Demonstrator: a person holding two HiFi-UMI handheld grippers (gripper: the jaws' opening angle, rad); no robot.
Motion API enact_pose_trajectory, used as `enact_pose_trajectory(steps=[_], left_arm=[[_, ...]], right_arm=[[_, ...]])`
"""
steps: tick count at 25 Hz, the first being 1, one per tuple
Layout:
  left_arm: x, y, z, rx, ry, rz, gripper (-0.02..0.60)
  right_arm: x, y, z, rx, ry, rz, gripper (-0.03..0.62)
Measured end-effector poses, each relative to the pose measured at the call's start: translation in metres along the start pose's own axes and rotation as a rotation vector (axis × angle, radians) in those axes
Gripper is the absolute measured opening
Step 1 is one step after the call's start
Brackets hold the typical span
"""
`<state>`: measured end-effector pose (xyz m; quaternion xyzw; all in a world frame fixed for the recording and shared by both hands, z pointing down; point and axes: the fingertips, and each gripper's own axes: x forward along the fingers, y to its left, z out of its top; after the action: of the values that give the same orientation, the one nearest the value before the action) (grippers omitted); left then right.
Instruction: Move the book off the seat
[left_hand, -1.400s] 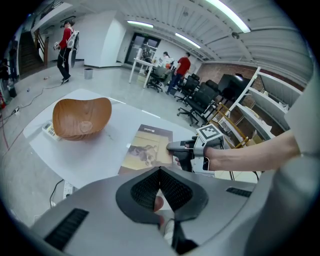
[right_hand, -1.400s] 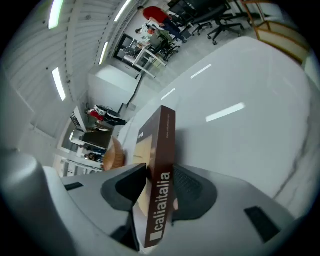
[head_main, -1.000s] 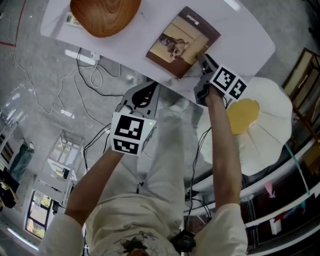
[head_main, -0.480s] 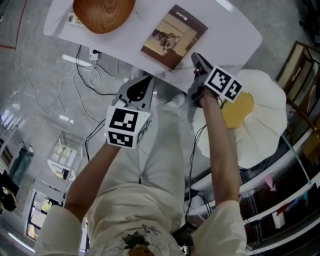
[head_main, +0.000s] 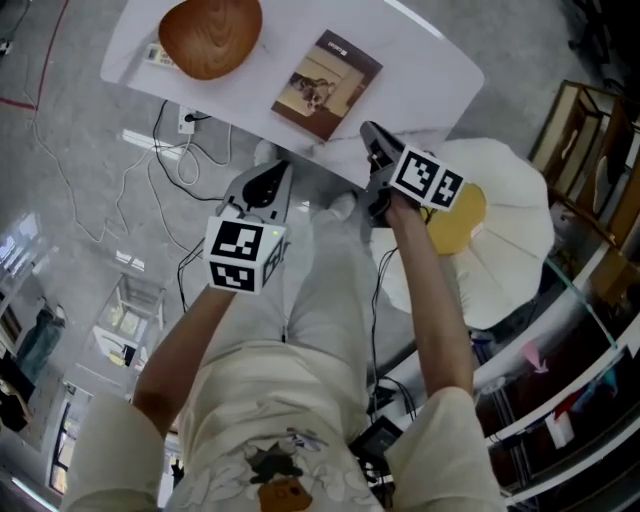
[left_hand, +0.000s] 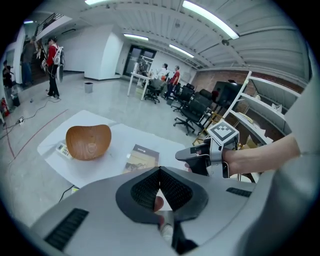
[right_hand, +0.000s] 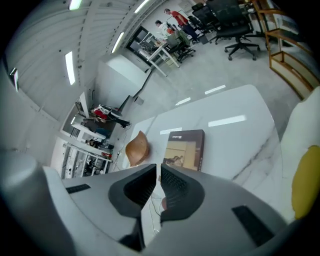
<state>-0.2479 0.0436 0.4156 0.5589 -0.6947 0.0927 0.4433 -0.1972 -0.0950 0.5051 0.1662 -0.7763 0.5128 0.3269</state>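
book (head_main: 327, 84) lies mid white table (head_main: 430, 70), wooden bowl (head_main: 210, 37) at the table's left end; left gripper (head_main: 275, 172) pinched together, empty; right gripper (head_main: 369, 131) jaws have just been closing, only a slit left, nothing inside; both off the table's near edge

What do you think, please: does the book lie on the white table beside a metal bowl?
Not quite: the bowl is wooden, not metal, as the head view shows. The book does lie on the white table beside it.
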Motion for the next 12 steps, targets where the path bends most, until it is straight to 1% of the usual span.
enact_pose_trajectory(steps=[3,7,9,12], left_arm=[[-0.015,-0.009,0.011,0.002,-0.021,0.01,0.012],[-0.035,-0.021,0.019,0.01,-0.029,0.018,0.012],[-0.046,-0.031,0.023,0.022,-0.033,0.015,0.012],[-0.064,-0.047,0.026,0.039,-0.04,0.009,0.012]], right_arm=[[-0.021,0.02,0.002,-0.02,0.003,0.046,0.034],[-0.056,0.04,0.009,0.012,-0.045,0.078,0.034],[-0.076,0.054,0.013,0.03,-0.074,0.116,0.027],[-0.108,0.078,0.01,0.061,-0.104,0.195,0.009]])
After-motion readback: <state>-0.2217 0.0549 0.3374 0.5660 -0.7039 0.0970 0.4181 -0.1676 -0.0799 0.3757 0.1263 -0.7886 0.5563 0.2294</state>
